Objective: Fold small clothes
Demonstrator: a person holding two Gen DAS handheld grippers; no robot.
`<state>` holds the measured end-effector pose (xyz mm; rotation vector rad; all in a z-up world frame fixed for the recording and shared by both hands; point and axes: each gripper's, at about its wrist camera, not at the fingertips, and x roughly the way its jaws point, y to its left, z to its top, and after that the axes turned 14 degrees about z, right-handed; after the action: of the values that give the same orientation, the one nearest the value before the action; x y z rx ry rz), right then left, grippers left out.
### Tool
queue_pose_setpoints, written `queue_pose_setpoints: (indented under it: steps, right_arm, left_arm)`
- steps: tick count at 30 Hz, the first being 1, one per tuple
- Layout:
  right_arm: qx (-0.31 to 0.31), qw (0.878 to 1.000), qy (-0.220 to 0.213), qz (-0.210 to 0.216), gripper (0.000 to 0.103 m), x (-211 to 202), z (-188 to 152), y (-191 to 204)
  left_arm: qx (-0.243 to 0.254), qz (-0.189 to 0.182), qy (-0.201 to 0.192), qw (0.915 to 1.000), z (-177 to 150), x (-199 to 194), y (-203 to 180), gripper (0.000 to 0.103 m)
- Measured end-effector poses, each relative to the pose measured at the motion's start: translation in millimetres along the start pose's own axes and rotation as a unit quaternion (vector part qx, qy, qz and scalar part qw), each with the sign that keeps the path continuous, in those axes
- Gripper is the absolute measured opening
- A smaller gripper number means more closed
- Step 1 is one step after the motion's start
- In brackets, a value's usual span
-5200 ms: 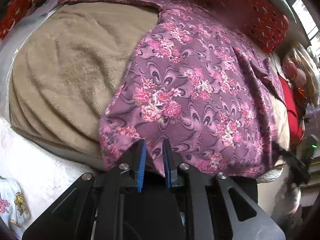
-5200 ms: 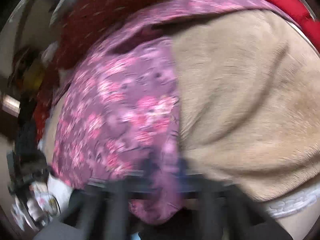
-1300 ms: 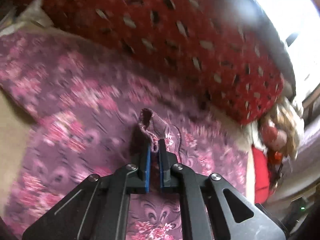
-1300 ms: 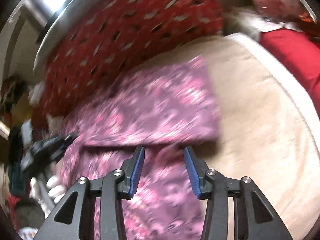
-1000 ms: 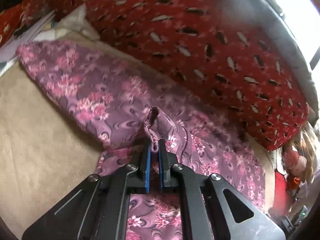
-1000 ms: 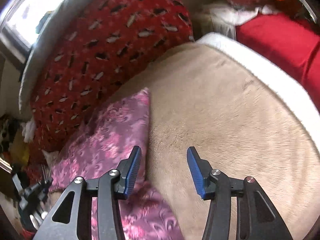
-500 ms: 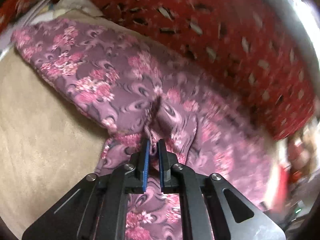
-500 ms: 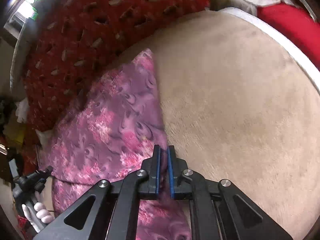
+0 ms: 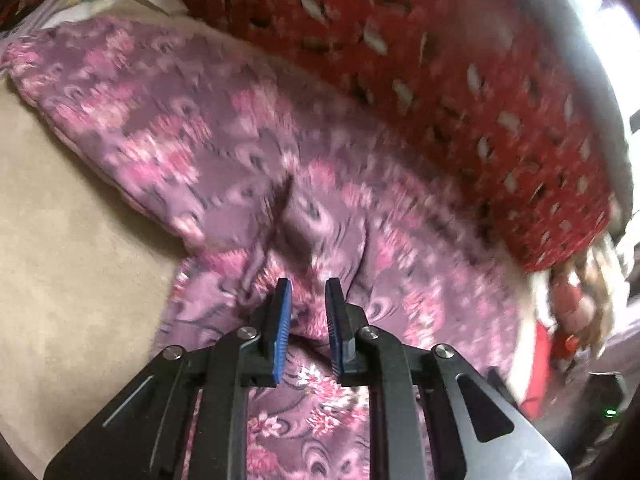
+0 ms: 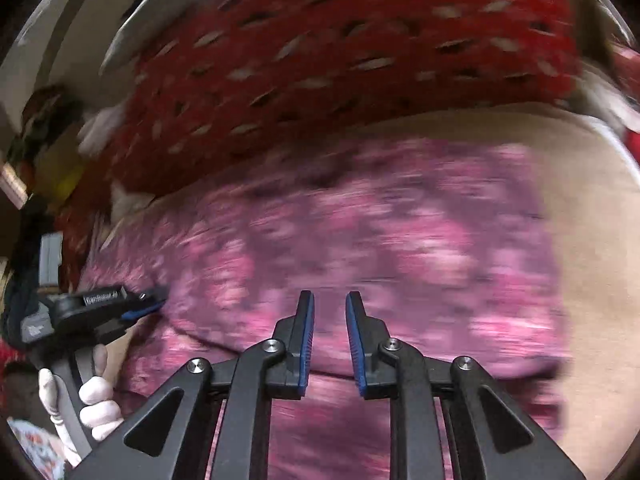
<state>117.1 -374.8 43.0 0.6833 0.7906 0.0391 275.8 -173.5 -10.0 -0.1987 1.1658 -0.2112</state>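
Left gripper (image 9: 307,312): fingers opening, a ridge of the garment (image 9: 248,184) between them, unpinched. Right gripper (image 10: 329,338): fingers opening, empty, over the garment.

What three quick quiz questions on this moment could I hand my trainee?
1. True or false: the left gripper is clamped tight on the garment.
2. What does the garment lie on? A) beige blanket B) bare wood C) tiled floor
3. What red thing lies behind the garment?

Key: 1. False: its jaws are opening, with a gap showing and cloth under them. 2. A. 3. A red patterned cushion.
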Motion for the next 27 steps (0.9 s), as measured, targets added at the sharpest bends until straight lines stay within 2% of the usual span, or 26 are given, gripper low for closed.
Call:
queue_pose_setpoints:
  steps: [2, 3, 4, 7, 8, 9, 10, 11, 12, 13, 16, 17, 20, 21, 23, 24, 25, 26, 27]
  right_arm:
    - [-0.009, 1.0, 0.012, 0.024, 0.019, 19.9, 1.1, 21.2]
    - [-0.01, 0.999, 0.015, 0.033, 0.019, 30.2, 2.6, 30.1]
    - [-0.012, 0.999, 0.02, 0.046, 0.019, 41.2, 2.9, 40.4]
    - [-0.017, 0.995, 0.034, 0.089, 0.019, 78.8, -0.6, 68.0]
    - [-0.019, 0.994, 0.046, 0.094, 0.023, 91.3, -3.5, 72.8]
    - [-0.016, 0.991, 0.082, 0.103, 0.038, 111.8, -11.9, 75.6]
    - [-0.027, 0.991, 0.085, 0.097, 0.039, 119.5, -19.6, 76.4]
    - [-0.072, 0.993, 0.042, 0.088, 0.04, 116.1, -29.7, 83.5]
    - [-0.109, 0.991, 0.025, 0.078, 0.045, 115.7, -41.2, 90.1]
    - [-0.125, 0.99, 0.018, 0.068, 0.045, 114.8, -45.7, 94.2]
    - [-0.127, 0.989, 0.021, 0.073, 0.05, 113.5, -47.0, 93.8]
    - [-0.122, 0.989, 0.02, 0.078, 0.05, 112.1, -47.3, 91.3]
    - [-0.122, 0.989, 0.017, 0.081, 0.05, 110.5, -48.2, 89.8]
    - [-0.123, 0.989, 0.017, 0.081, 0.05, 113.6, -47.0, 92.6]
    - [-0.12, 0.989, 0.016, 0.084, 0.05, 113.9, -45.6, 92.7]
    - [-0.118, 0.989, 0.016, 0.087, 0.05, 113.5, -45.2, 92.3]
    - [-0.116, 0.989, 0.015, 0.089, 0.05, 116.0, -43.9, 93.1]
    - [-0.114, 0.989, 0.015, 0.092, 0.05, 116.3, -43.0, 92.6]
    - [-0.113, 0.989, 0.014, 0.093, 0.05, 115.9, -43.2, 92.3]
  left_arm:
    - [-0.021, -0.007, -0.008, 0.9997, 6.7, -13.6, 16.4, 0.025]
    - [-0.033, -0.011, -0.009, 0.9994, 13.4, -19.4, 28.9, 0.04]
    - [-0.04, -0.01, -0.011, 0.9991, 19.2, -23.5, 40.2, 0.046]
    - [-0.054, 0.032, -0.027, 0.9976, 46.5, -34.3, 84.0, 0.046]
    - [-0.066, 0.046, -0.03, 0.9963, 55.4, -35.8, 101.5, 0.047]
    - [-0.084, 0.059, -0.029, 0.9943, 66.1, -36.9, 123.4, 0.049]
    - [-0.104, 0.069, -0.025, 0.9918, 76.0, -36.2, 145.7, 0.05]
    - [-0.124, 0.076, -0.02, 0.9892, 86.7, -34.8, 167.3, 0.05]
    - [-0.152, 0.094, -0.013, 0.9838, 99.0, -31.9, 193.4, 0.05]
    - [-0.171, 0.106, -0.007, 0.9795, 106.6, -28.8, 211.3, 0.05]
    - [-0.233, 0.103, 0.013, 0.9671, 128.6, -15.9, 259.3, 0.05]
    - [-0.249, 0.091, 0.024, 0.9639, 135.5, -8.3, 271.3, 0.05]
    - [-0.269, 0.065, 0.054, 0.9593, 146.0, 11.8, 285.3, 0.05]
    - [-0.271, 0.054, 0.061, 0.9591, 149.4, 21.1, 285.0, 0.055]
    - [-0.28, 0.044, 0.053, 0.9574, 153.7, 25.4, 285.3, 0.061]
    - [-0.288, 0.041, 0.042, 0.9558, 155.7, 24.2, 285.5, 0.061]
    - [-0.29, 0.039, 0.037, 0.9554, 157.5, 23.9, 284.9, 0.061]
    - [-0.289, 0.035, 0.033, 0.9563, 158.4, 23.7, 284.4, 0.045]
    - [-0.279, 0.032, 0.035, 0.9591, 161.0, 24.3, 283.1, 0.004]
